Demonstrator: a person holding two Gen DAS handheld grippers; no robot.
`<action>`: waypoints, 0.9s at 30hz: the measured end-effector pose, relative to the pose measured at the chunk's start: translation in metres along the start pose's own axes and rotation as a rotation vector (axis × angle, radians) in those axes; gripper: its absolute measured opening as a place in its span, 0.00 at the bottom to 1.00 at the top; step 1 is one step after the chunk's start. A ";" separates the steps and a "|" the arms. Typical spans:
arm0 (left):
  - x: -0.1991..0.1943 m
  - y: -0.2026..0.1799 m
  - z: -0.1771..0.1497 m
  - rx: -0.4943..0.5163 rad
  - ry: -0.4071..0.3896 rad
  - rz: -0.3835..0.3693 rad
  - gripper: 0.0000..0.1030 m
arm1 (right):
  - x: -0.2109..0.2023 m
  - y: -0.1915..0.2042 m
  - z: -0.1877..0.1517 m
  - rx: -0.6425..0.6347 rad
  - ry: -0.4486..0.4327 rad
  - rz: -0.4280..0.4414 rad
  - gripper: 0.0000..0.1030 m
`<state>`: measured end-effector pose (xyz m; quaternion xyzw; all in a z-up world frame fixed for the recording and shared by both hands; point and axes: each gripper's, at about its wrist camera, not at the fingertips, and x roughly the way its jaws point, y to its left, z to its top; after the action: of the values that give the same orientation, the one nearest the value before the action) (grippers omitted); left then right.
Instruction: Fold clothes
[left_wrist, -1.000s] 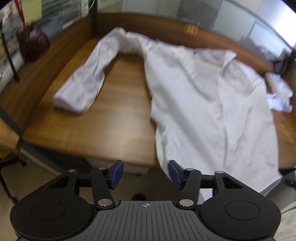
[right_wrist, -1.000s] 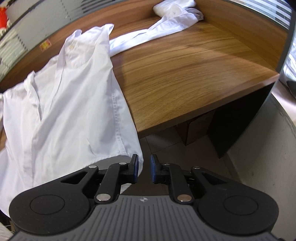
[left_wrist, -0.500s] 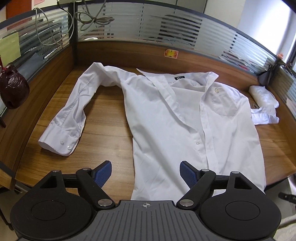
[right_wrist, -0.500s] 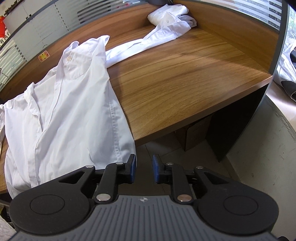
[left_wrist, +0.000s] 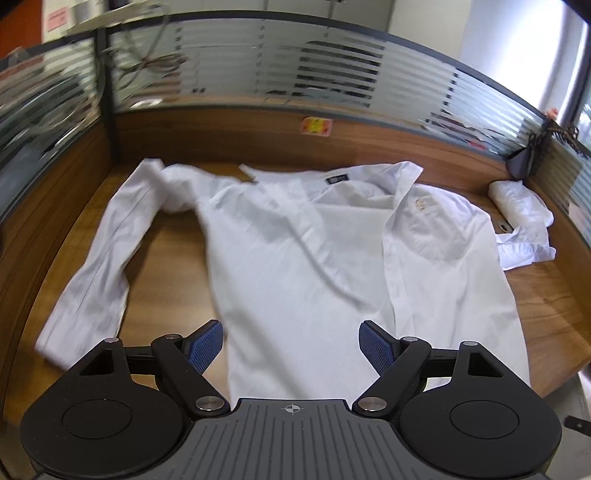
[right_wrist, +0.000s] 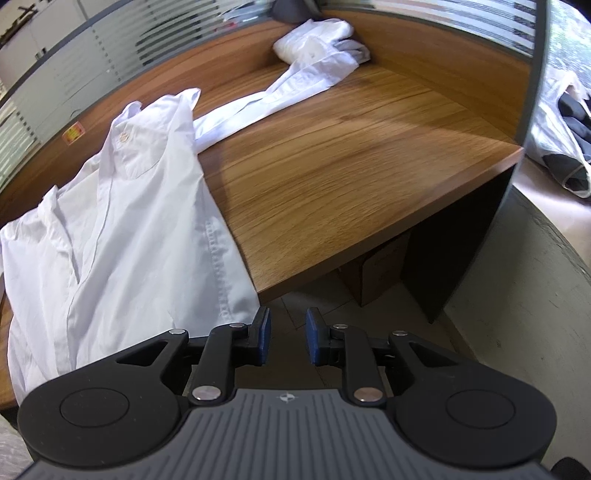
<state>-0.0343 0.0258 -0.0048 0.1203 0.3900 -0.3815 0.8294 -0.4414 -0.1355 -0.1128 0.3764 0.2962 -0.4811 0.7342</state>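
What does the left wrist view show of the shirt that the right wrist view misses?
Left wrist only: the shirt's far sleeve stretched out on the desk, the collar label, and the open left gripper above the hem.
Right wrist only: the desk's end panel, the floor, and the slightly open, empty right gripper.
Both: the white shirt, its bunched sleeve, the wooden desk.

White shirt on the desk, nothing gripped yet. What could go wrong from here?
1. The white shirt has its hem past the desk front edge; a pull toward the person could likely drag it off.
2. The far sleeve is bunched in the corner, so it may fold in crooked.
3. The right gripper is off the desk edge beside the hem, fingers only narrowly apart and empty; it may miss the cloth. The left gripper is wide open above the shirt.
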 end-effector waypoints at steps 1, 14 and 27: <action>0.009 -0.002 0.009 0.017 0.000 -0.006 0.80 | -0.001 0.001 0.001 0.009 -0.002 -0.008 0.23; 0.117 0.008 0.117 0.108 -0.003 0.010 0.80 | 0.027 0.092 0.099 -0.118 0.013 0.007 0.34; 0.229 0.070 0.176 -0.066 0.138 0.073 0.80 | 0.131 0.240 0.284 -0.425 0.009 0.141 0.58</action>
<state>0.2064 -0.1374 -0.0634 0.1330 0.4539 -0.3289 0.8173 -0.1503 -0.3762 0.0008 0.2350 0.3671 -0.3537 0.8276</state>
